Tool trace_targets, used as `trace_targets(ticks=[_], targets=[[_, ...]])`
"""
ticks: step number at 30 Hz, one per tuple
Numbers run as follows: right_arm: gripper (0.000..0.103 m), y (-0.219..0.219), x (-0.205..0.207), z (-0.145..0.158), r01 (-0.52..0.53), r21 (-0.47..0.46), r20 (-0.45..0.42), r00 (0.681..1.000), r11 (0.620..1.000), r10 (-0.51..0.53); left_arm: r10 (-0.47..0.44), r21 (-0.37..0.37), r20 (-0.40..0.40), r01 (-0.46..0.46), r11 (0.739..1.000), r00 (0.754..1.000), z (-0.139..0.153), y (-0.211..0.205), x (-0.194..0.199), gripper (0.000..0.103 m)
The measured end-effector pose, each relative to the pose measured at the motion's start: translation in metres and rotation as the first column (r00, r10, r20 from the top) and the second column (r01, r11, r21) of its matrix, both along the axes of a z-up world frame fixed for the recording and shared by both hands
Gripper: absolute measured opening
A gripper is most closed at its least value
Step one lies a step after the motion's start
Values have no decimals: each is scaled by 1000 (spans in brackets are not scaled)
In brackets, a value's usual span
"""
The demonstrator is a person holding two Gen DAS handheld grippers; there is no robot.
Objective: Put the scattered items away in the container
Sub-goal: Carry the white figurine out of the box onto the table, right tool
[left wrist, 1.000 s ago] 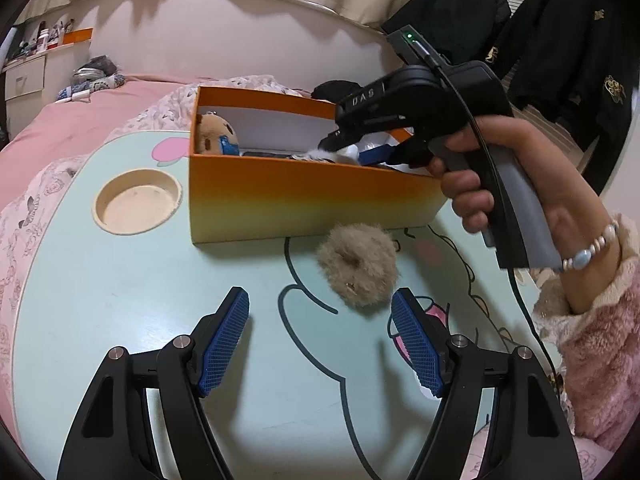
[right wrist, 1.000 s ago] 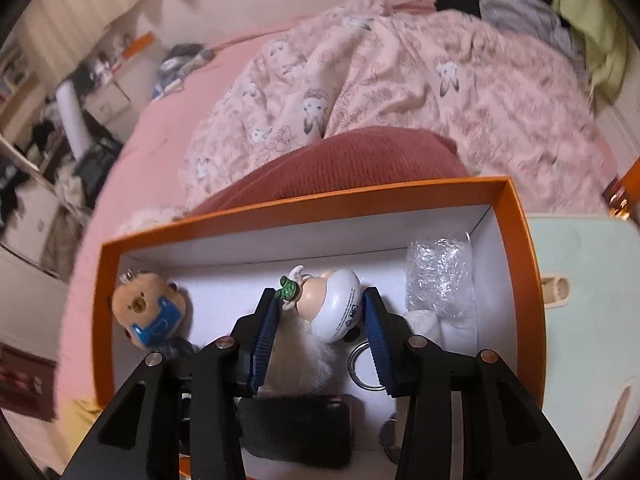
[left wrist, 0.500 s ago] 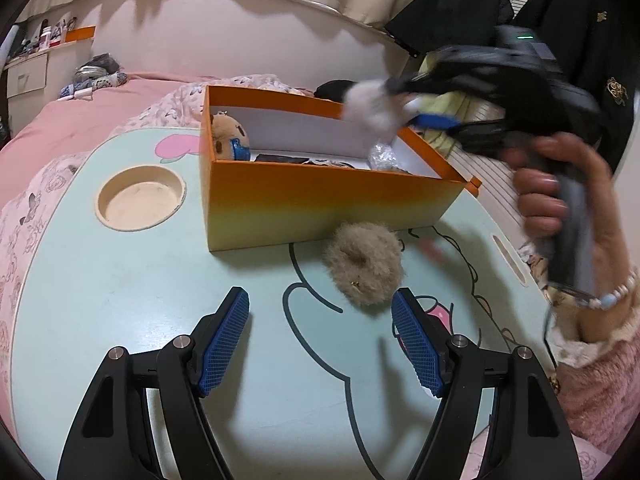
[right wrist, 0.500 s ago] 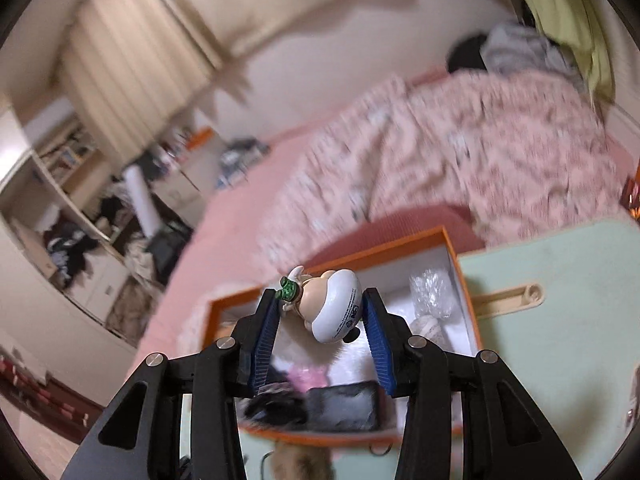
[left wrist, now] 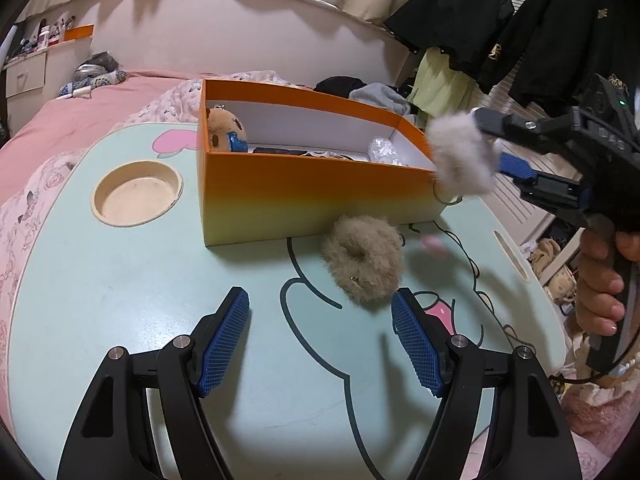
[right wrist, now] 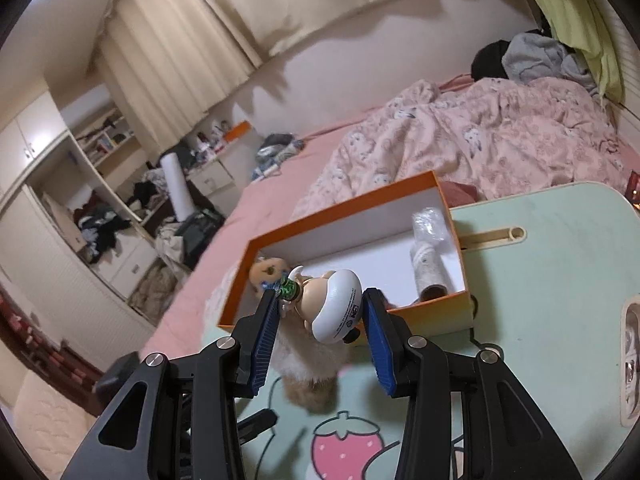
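Orange card forms the box (left wrist: pixel 316 196), which sits on a mint-green counter (left wrist: pixel 120 300) printed with a cartoon. From the left wrist view, the left claw (left wrist: pixel 320 336) hangs low over the counter with its blue pads wide apart and nothing between them. A tan fluffy scrunchie (left wrist: pixel 362 258) lies on the counter just in front of the box's near wall, closer to the right pad. Inside the box a small brown plush (left wrist: pixel 224 132) leans in the left corner, and a clear wrapper (left wrist: pixel 382 151) lies toward the right end. At the right edge a hand (left wrist: pixel 600 280) holds the right claw (left wrist: pixel 486 156) in the air past the box's right corner, with a blurred grey-white pompom (left wrist: pixel 460 160) at its tips.

From the right wrist view, the right claw (right wrist: pixel 320 312) is closed part way on a small figurine (right wrist: pixel 328 304) with a white rounded head, pressed between the two blue pads. Pale fur hangs under it. Beyond the tips lies the open box (right wrist: pixel 460 308), the plush (right wrist: pixel 266 270) in its near-left corner and the wrapper (right wrist: pixel 428 220) by the right wall. A pink bed (right wrist: pixel 460 140) lies behind.
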State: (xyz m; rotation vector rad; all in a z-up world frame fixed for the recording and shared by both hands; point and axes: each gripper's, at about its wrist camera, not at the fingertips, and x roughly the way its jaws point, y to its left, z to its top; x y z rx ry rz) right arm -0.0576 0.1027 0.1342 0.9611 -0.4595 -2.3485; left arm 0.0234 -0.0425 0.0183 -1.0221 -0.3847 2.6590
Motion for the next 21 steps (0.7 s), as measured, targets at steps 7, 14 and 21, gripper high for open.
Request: trace_targets(ticks=[7,14,21], targets=[[41,-6,-8,16,0,-22,-34,999,1000,-1,0,5,1,0,1000,1000,0,0,0,74],[41,-51,-62,24,6,168,6,1000,986,-7,-2,7,8,2,1000,1000,-2,-2,0,74],[42,-85,-118,-37,-40,355,218,975,934,-41,-3,9,10,3,1000,1000,-3,-2,-1,74]])
